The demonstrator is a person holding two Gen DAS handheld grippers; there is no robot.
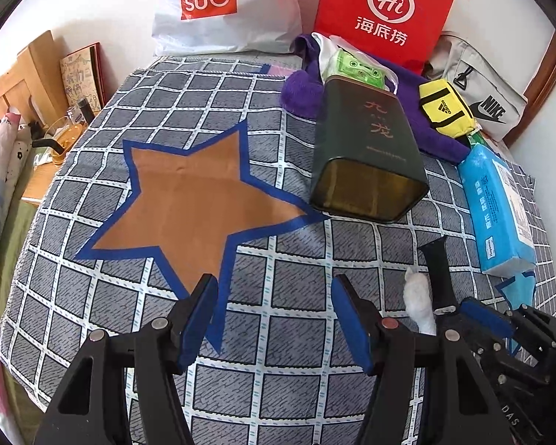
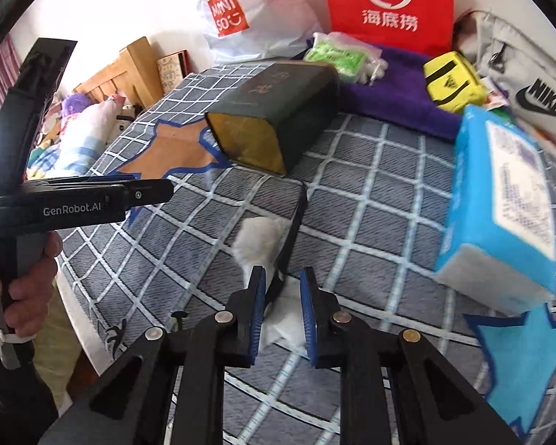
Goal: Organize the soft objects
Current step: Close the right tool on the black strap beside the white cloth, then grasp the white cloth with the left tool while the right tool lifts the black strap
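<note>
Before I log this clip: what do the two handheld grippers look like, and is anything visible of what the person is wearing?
Both the left gripper and right gripper have black angular linkage arms with round silver pivot pins and blue-padded fingers. Seen from the right wrist view, the left gripper's black body carries white "GenRobot.AI" lettering. A white band sits by the hand holding it. No sleeve is clearly visible.

blurred blue tissue pack (image 2: 500, 200)

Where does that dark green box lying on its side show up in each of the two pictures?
Left wrist view: the dark green box lies right of centre, open end toward the camera, beside the brown star.
Right wrist view: the box lies upper centre, open end facing lower left.
Shared landmark: the red bag behind it.
</note>
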